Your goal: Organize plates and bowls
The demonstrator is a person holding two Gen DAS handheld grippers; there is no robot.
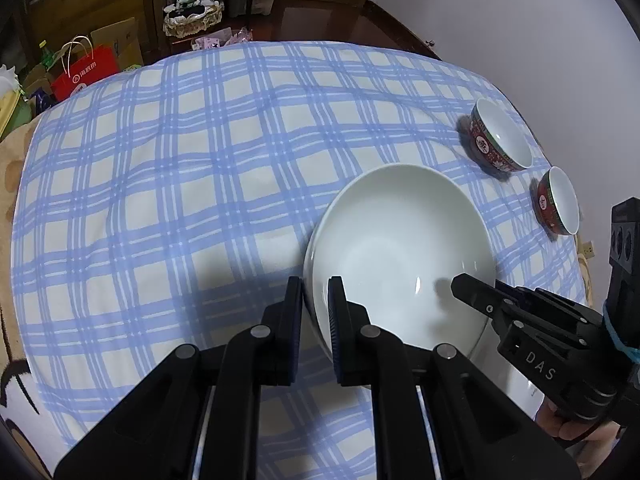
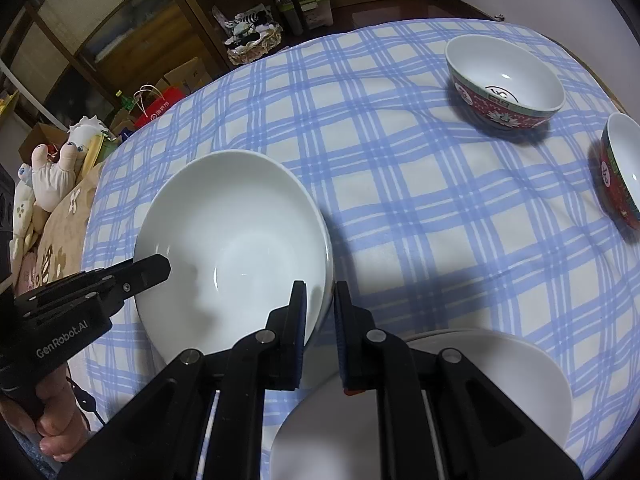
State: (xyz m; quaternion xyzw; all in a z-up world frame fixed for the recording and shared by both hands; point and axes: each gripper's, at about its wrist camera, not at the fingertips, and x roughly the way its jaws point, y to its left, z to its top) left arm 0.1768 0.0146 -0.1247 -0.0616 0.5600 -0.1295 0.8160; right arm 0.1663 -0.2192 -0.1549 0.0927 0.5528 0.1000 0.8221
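A large white bowl is gripped from both sides over the blue checked tablecloth. My left gripper is shut on its left rim, one finger inside and one outside. On the opposite rim my right gripper is shut the same way. Each gripper shows in the other's view, the right gripper and the left gripper both reaching over the rim. Whether the bowl's base touches the cloth I cannot tell. White plates lie stacked under the right gripper.
Two small red patterned bowls stand on the cloth at the far right, near the wall; they also show as bowls in the left wrist view. Behind the table are a wooden cabinet, a red bag and boxes.
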